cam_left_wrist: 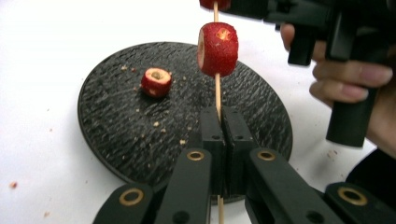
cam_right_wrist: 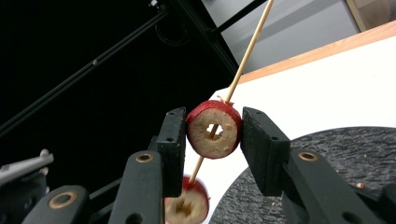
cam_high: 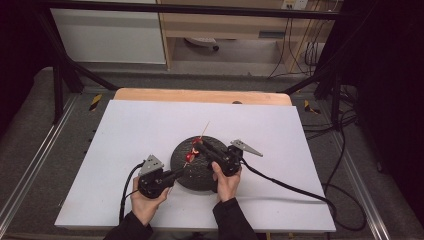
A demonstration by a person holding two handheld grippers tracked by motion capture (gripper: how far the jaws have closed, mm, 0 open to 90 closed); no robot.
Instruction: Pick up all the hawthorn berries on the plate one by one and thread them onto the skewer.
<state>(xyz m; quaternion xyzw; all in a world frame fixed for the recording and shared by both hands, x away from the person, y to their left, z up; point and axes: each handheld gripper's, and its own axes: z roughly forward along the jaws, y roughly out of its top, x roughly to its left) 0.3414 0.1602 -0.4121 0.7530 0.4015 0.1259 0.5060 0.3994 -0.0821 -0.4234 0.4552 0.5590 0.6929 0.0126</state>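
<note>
Skewering in hand: risk of a split fruit piece or a snapped skewer

If the right gripper (cam_right_wrist: 212, 135) squeezes or twists off-axis, the cored red fruit piece (cam_right_wrist: 214, 129) clamped between its jaws could crack, or the thin wooden skewer (cam_left_wrist: 217, 93) bend and break; the lower threaded piece (cam_left_wrist: 218, 49) may also slide. The left gripper (cam_left_wrist: 219, 128) is fully closed on the skewer's lower end, above the black plate (cam_left_wrist: 116, 130), where one loose piece (cam_left_wrist: 156, 82) lies

White worktop (cam_high: 150, 130) with wooden far edge, standing on grey carpet floor (cam_high: 30, 135). Black metal frame (cam_high: 60, 75) around. Beyond, white cabinet (cam_high: 107, 35), wooden shelf (cam_high: 225, 25), dangling cables (cam_high: 300, 50).
</note>
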